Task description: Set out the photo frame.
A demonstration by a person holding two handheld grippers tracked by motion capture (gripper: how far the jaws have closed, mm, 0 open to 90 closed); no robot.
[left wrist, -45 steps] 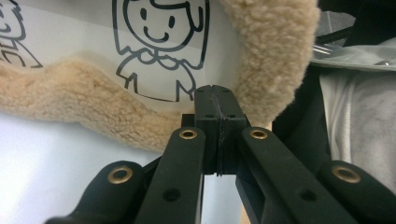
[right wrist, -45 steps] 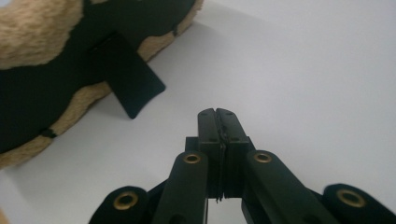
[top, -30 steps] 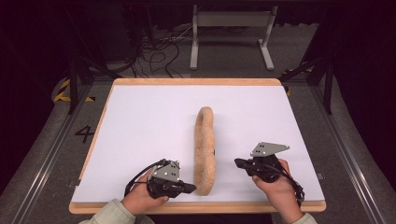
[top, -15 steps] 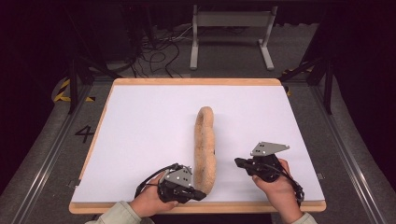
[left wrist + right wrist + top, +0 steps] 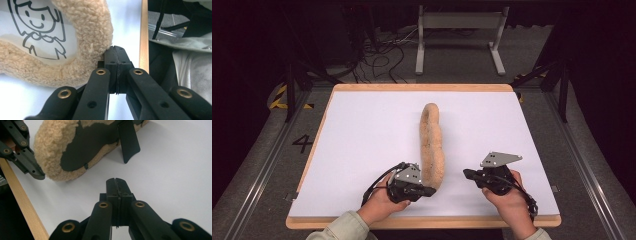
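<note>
1 change: left gripper (image 5: 428,191) slid in, closed fingers now touching fleecy slipper (image 5: 432,147); right gripper (image 5: 469,173) closed, empty, apart. Nudge likely starting.

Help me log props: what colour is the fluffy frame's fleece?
Tan, like sheepskin; the fluffy frame shows best in the left gripper view.

I've got a brightly lit white table (image 5: 362,150) against dark surroundings; shadows under things are soft and short. My gripper views glare white, and the nearest jaws blur slightly.
</note>
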